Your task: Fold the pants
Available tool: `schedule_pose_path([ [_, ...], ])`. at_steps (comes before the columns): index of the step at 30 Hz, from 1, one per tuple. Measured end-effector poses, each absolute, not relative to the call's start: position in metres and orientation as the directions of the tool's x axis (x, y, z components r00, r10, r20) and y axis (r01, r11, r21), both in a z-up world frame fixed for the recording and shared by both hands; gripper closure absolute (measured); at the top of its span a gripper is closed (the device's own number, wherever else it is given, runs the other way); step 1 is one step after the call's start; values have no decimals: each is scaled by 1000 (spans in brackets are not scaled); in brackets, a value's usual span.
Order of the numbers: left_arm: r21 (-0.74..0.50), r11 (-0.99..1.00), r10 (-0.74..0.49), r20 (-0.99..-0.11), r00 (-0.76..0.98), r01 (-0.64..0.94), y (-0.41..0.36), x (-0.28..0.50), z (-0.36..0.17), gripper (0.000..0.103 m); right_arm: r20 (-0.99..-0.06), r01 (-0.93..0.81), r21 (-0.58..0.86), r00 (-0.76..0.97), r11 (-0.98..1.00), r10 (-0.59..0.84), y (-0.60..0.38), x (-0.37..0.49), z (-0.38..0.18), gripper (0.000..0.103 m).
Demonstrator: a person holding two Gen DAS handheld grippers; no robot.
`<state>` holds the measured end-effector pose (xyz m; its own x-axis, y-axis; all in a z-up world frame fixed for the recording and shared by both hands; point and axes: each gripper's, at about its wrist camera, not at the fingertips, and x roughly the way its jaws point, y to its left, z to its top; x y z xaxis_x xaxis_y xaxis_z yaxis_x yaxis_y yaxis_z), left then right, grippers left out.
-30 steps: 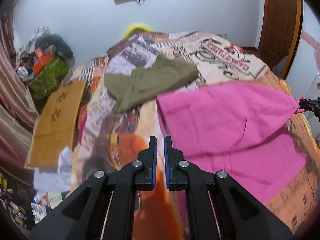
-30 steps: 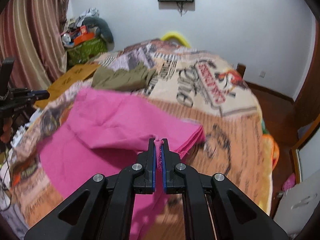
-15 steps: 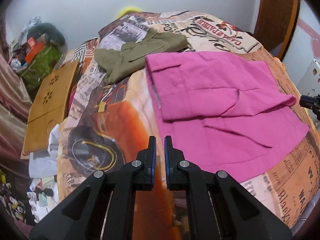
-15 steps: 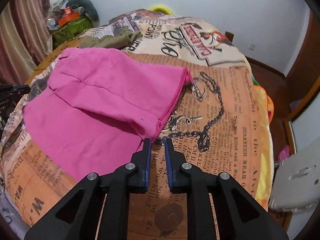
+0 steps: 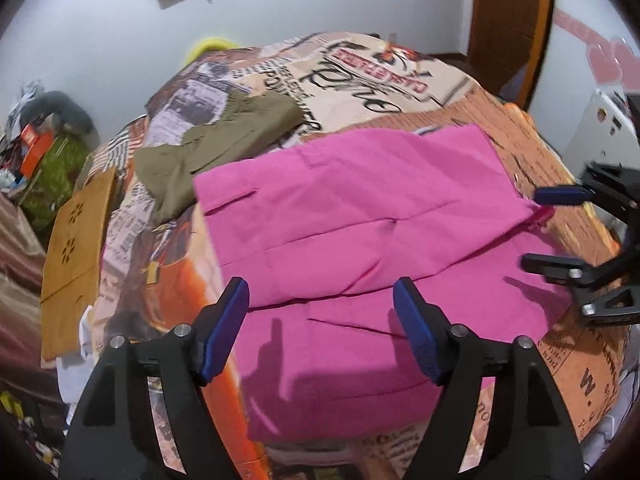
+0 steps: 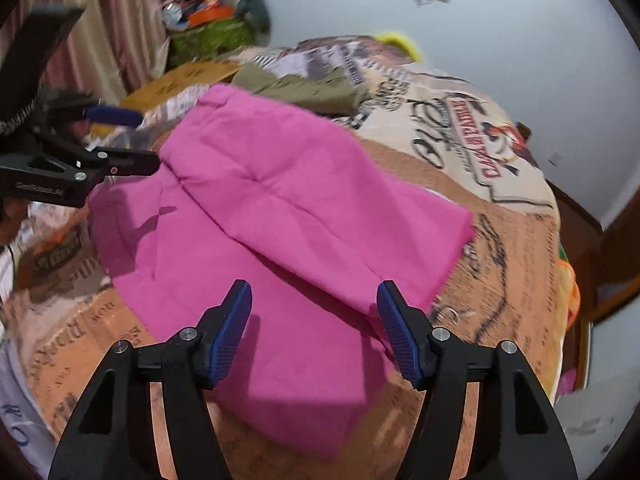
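The pink pants (image 5: 360, 240) lie on the printed bedspread, one layer folded over another. They also show in the right wrist view (image 6: 280, 208). My left gripper (image 5: 322, 328) is open and empty, hovering above the near pink edge at the left side of the pants. My right gripper (image 6: 314, 328) is open and empty above the other side. The right gripper also shows at the right edge of the left wrist view (image 5: 560, 232), close to a pink corner. The left gripper shows at the left of the right wrist view (image 6: 132, 140).
Olive-green pants (image 5: 216, 140) lie crumpled on the bed beyond the pink ones, also seen in the right wrist view (image 6: 304, 88). A wooden board (image 5: 76, 256) leans beside the bed. Clutter (image 5: 36, 148) fills the corner. A wooden door (image 5: 512, 20) is at the far right.
Both grippers have opened wide. The right one let go of the pink fabric it held a second ago, and the pants now lie folded on the bed. Both grippers have moved closer over them.
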<state>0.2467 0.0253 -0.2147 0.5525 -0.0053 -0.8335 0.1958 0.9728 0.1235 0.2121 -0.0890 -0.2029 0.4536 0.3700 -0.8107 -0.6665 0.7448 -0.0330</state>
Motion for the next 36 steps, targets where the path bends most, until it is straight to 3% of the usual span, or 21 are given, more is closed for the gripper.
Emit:
schedule_pose_path([
  [11,76,963,-59,-878,475,260,9,267,-244,28,-850,-728,-80,407,681,335,-63,237,-234,46],
  [15,58,966,-70,-880,469,253,10,270,-248,27,-854,-730,-86,405,679,327,-60,243,-238,72],
  [21,37,963,-97,-876,472,267,6,273,-247,27,-816,-695,11,410,719,409,-72,247,-229,92],
  [32,165,949,-4,-847,531,270,-7,282,-252,28,-752,-643,151,419,751,510,-84,252,-205,97],
  [36,228,945,61,-829,556,235,-3,289,-253,46,-743,-641,169,416,749,524,-86,255,-202,98],
])
